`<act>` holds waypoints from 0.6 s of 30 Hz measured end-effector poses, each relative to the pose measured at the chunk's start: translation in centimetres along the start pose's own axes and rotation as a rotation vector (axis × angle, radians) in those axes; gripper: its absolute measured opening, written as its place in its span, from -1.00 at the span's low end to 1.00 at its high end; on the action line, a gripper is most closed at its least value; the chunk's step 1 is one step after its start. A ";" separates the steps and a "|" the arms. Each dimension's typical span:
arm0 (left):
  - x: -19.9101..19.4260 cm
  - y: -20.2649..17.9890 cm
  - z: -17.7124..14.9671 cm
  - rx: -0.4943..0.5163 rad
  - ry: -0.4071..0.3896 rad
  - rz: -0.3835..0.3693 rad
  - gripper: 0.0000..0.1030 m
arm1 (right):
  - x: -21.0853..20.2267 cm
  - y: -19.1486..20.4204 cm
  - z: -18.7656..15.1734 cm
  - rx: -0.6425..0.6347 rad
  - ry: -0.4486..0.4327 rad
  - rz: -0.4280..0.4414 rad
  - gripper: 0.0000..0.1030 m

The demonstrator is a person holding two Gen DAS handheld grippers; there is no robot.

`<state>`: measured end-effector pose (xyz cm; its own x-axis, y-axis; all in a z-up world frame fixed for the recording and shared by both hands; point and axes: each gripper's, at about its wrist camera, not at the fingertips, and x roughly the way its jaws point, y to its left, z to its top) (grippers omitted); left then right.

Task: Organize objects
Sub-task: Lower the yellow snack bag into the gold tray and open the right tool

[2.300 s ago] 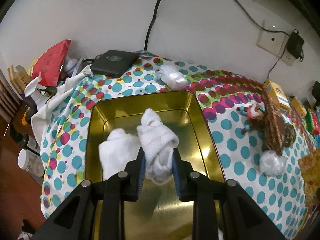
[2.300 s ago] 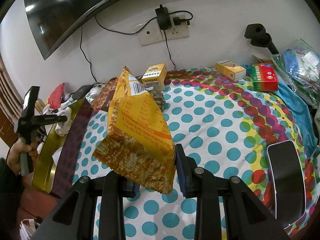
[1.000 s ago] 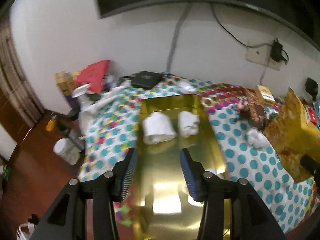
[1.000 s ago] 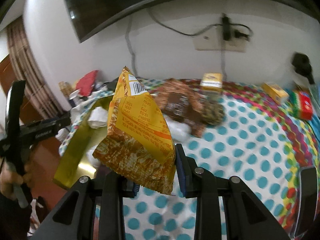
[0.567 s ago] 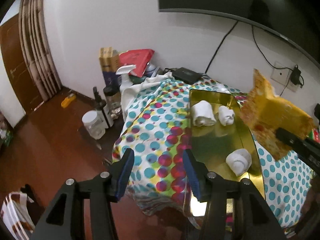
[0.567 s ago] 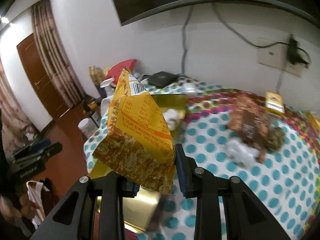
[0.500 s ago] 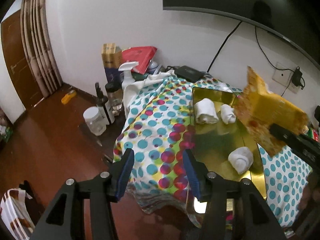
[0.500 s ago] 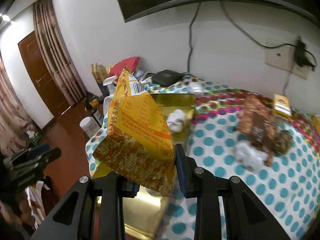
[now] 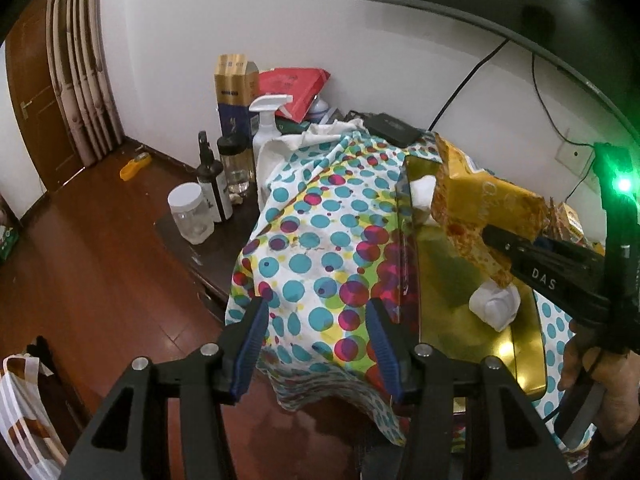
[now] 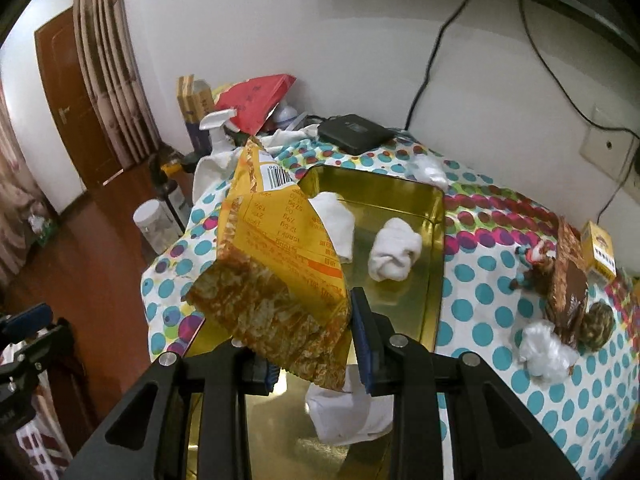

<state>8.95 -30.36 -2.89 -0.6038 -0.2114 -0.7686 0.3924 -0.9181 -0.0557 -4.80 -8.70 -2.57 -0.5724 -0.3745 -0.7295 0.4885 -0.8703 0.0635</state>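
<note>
A gold metal tray [image 10: 440, 208] lies on the polka-dot cloth and holds three rolled white cloths [image 10: 394, 254]. My right gripper [image 10: 312, 332] is shut on the lower end of a yellow snack bag [image 10: 280, 240], which hangs over the tray's near left part. The bag hides the left fingertip. In the left wrist view the tray [image 9: 408, 240], the bag [image 9: 476, 208] and the right gripper [image 9: 496, 236] show at the right, with a hand on the handle. My left gripper [image 9: 316, 312] is open and empty over the cloth's hanging left edge, beside the tray.
A low dark stand [image 9: 208, 240] left of the table carries a jar, bottles and a spray bottle. A black box [image 10: 354, 134] sits at the back. A brown packet [image 10: 568, 288], a yellow box [image 10: 598, 250] and crumpled white plastic [image 10: 544, 352] lie right of the tray.
The left gripper released a white roll in the tray, opened and drew back to the table's left side. The right gripper carried the yellow bag leftward until it hangs over the tray.
</note>
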 end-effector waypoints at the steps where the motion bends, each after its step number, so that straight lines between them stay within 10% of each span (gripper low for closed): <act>1: 0.1 0.0 -0.1 0.000 0.001 -0.004 0.00 | 0.0 0.3 -0.1 -0.013 0.001 -0.008 -0.42; 8: 0.3 -0.2 -0.2 -0.006 0.015 -0.008 0.00 | -0.5 0.8 -1.1 -0.024 0.016 0.001 0.17; 18: -0.7 -3.2 0.1 0.044 -0.003 -0.043 0.00 | -4.7 0.1 -3.8 0.013 -0.009 0.058 0.40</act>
<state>8.04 -27.26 -2.16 -0.6212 -0.1724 -0.7645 0.3354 -0.9401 -0.0605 0.41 -5.79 -1.69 -0.5497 -0.4271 -0.7179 0.5120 -0.8513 0.1143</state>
